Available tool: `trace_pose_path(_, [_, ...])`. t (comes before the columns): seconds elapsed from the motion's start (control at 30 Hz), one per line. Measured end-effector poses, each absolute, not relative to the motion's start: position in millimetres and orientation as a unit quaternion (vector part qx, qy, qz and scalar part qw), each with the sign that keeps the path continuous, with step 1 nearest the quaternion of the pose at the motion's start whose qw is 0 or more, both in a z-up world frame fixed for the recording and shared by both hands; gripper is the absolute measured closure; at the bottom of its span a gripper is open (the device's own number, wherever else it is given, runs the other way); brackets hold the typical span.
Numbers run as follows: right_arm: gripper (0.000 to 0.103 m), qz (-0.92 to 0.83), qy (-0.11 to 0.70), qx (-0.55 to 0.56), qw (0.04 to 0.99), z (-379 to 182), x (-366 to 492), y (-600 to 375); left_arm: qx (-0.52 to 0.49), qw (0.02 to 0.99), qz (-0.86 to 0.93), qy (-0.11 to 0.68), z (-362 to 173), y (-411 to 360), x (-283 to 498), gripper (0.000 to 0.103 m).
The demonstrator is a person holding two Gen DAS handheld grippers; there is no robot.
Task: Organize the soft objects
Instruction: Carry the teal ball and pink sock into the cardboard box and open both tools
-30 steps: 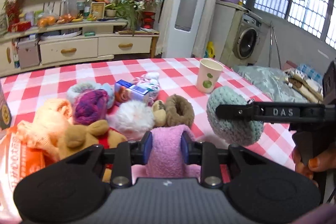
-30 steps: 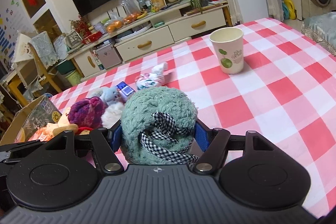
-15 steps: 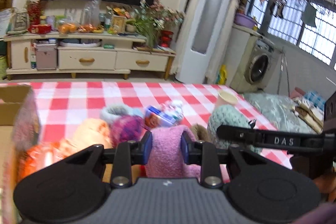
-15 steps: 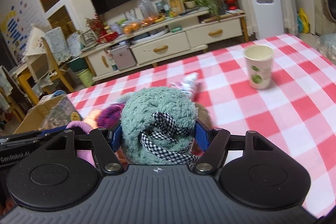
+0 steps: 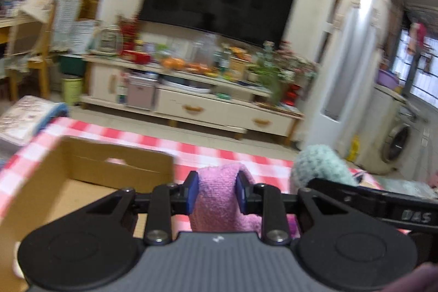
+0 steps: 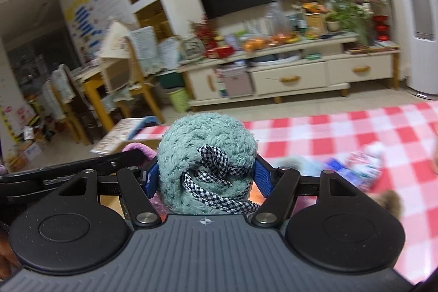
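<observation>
Between the blue pads of our right gripper (image 6: 205, 178) we hold a fuzzy teal plush ball (image 6: 204, 152) tied with a black-and-white gingham ribbon (image 6: 216, 171), the pads pressing on its sides. To its left we see the dark body of our left gripper (image 6: 68, 177) with a bit of pink fabric (image 6: 138, 148) showing above it. To the right, the red-and-white checked tablecloth (image 6: 342, 133) carries a few blurred soft items (image 6: 364, 167).
</observation>
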State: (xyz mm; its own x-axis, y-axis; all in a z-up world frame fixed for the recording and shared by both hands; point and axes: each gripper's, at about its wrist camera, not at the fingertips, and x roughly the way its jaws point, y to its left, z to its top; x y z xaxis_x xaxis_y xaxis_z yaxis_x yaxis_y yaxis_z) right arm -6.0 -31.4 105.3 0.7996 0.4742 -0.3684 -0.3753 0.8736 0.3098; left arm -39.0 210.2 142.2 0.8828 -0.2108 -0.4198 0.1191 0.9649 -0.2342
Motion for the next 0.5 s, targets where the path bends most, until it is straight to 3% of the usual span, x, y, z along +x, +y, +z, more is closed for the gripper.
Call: trace_pose_path(0.5, [0.015, 0.304, 0.244, 0.055, 0.919, 83, 57, 92, -0.14, 0.946, 0.054, 0.289, 114, 294, -14, 0.075])
